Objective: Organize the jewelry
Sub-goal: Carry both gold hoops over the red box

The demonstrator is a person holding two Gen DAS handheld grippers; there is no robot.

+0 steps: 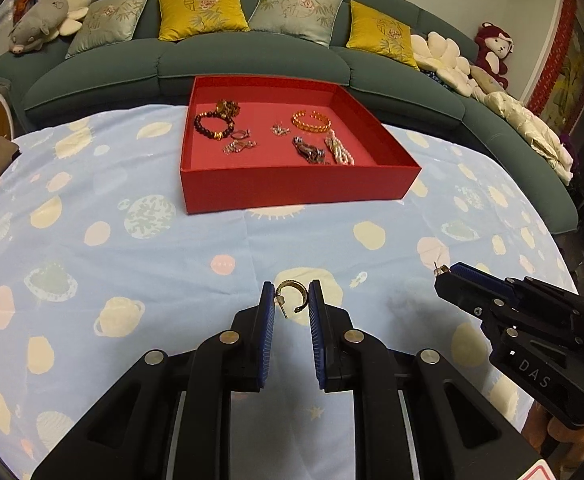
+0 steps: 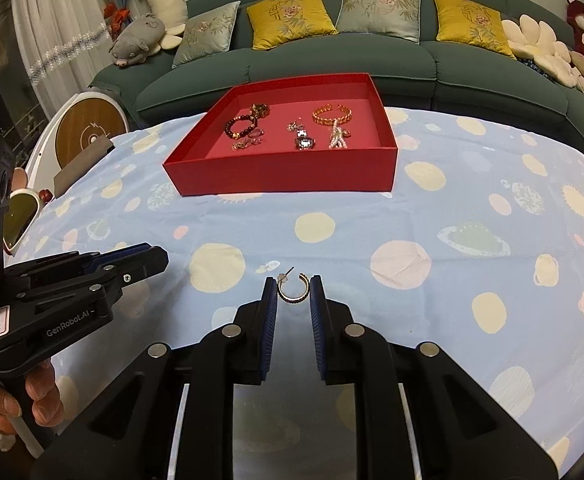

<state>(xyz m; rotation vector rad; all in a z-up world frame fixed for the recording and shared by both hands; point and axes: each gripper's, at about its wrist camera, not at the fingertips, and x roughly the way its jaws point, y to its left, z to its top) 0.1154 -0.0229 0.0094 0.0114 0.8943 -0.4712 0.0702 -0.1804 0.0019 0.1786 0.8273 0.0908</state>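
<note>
Each tongs, left (image 1: 291, 300) and right (image 2: 293, 294), pinched a hoop earring (image 1: 291, 295) lightly; either could slip before reaching the red tray (image 1: 292, 190) at upper centre.

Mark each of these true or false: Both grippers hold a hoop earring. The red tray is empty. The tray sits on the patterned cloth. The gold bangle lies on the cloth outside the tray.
1. Both grippers hold a hoop earring. True: the left gripper grips a gold hoop earring, and the right gripper grips another hoop earring.
2. The red tray is empty. False: it holds several pieces of jewelry.
3. The tray sits on the patterned cloth. True.
4. The gold bangle lies outside the tray. False: it is inside.
</note>
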